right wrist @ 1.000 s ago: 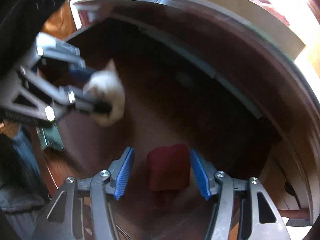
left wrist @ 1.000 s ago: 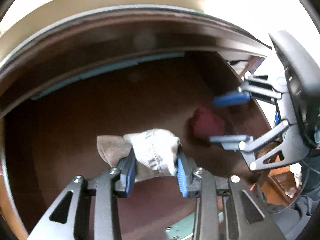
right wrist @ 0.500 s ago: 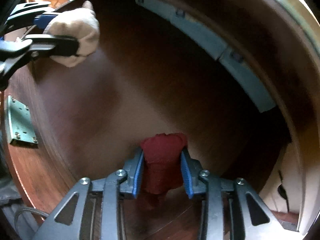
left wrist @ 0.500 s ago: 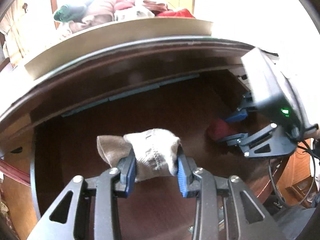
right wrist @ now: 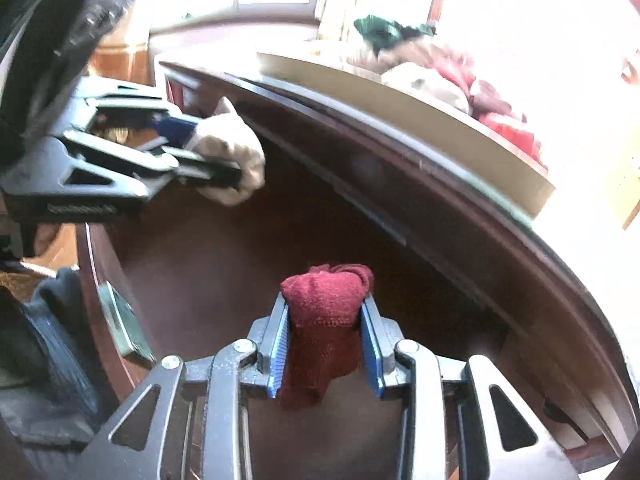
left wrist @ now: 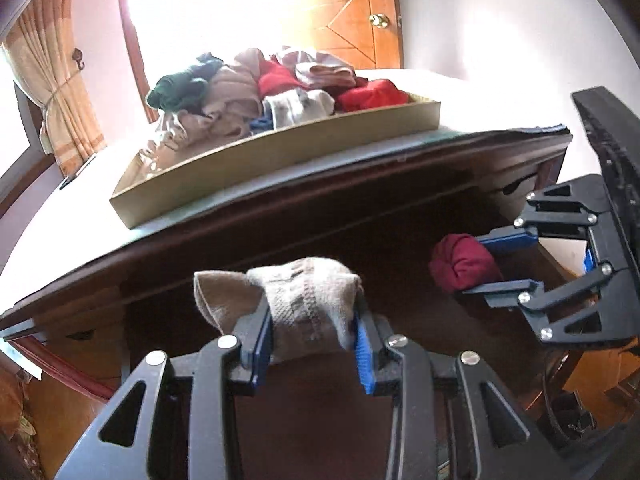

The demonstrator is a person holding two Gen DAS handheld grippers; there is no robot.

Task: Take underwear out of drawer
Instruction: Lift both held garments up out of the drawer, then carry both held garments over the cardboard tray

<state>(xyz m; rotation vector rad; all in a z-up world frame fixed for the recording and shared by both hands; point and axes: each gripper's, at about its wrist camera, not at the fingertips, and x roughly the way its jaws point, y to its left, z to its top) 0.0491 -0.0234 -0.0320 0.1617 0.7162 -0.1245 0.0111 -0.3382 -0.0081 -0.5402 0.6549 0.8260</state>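
My left gripper is shut on a beige folded underwear and holds it above the open dark wooden drawer. It also shows in the right wrist view. My right gripper is shut on a dark red rolled underwear, lifted over the drawer floor. In the left wrist view the right gripper holds the red underwear at the right.
A shallow tan tray piled with several folded clothes stands on the dresser top above the drawer; it also shows in the right wrist view. A wooden door and a curtain lie behind.
My right gripper closed on the red underwear and lifted it. Both grippers rose out of the drawer with their pieces, so the tray on top came into view.
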